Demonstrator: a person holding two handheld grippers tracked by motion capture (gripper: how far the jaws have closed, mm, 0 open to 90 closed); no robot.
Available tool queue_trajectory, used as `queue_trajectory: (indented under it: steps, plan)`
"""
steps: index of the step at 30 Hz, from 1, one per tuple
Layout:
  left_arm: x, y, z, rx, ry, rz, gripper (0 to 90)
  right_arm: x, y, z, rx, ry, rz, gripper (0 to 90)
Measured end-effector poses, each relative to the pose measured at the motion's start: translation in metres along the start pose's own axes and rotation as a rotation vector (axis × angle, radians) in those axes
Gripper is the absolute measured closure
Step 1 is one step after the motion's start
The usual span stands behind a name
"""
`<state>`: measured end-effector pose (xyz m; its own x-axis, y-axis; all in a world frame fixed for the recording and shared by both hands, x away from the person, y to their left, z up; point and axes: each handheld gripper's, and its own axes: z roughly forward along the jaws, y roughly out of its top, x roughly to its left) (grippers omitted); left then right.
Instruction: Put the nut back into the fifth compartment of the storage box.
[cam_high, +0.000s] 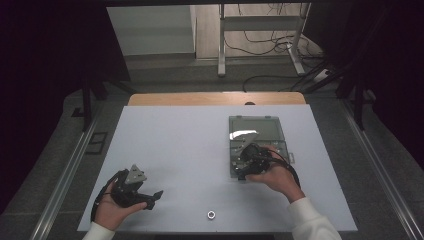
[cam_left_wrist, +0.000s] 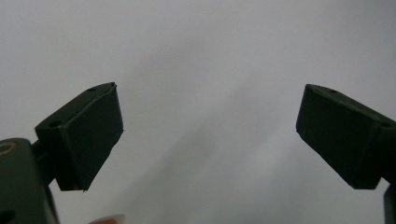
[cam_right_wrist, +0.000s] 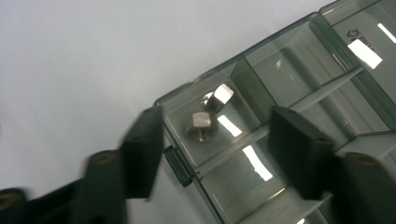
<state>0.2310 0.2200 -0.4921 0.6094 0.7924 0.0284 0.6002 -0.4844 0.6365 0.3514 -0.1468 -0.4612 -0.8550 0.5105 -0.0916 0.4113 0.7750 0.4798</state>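
From the high view, the right hand-held gripper (cam_high: 246, 162) hangs over the near left corner of a clear compartment box (cam_high: 274, 131) on the white counter (cam_high: 175, 150); the left hand-held gripper (cam_high: 145, 197) rests well apart near the front edge, and a loose nut (cam_high: 211, 215) lies between them. Behind are floor, cables and a metal stand. In the left gripper view, the jaws stand wide apart over bare counter. In the right gripper view, the jaws stand apart with nothing clamped; two nuts (cam_right_wrist: 204, 122) lie in the box's corner compartment between them. Writing on the lid is unreadable.
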Motion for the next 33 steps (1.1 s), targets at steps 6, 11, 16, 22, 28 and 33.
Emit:
queue_trajectory:
  steps: [6,11,16,22,28,33]
  plan:
    - [0.000,0.000,0.000,-0.002,-0.001,-0.003,7.6,-0.003,0.000,-0.005,-0.035,0.013,0.044,18.6]
    - [0.000,0.000,0.000,-0.002,-0.002,-0.002,7.6,-0.003,-0.001,-0.006,-0.041,0.014,0.057,15.0]
    - [0.001,0.000,-0.001,-0.003,0.000,0.000,7.6,0.003,0.001,-0.007,-0.036,0.019,0.044,13.5]
    - [0.000,0.000,0.000,-0.002,-0.001,0.002,7.6,0.013,0.001,-0.012,-0.032,0.024,0.022,12.6]
    - [0.000,0.001,0.000,-0.002,-0.002,0.003,7.5,0.025,0.002,-0.014,-0.029,0.036,-0.016,12.2]
    - [0.000,0.001,0.000,-0.003,-0.004,0.002,7.5,0.038,0.004,-0.013,-0.011,0.053,-0.047,11.6]
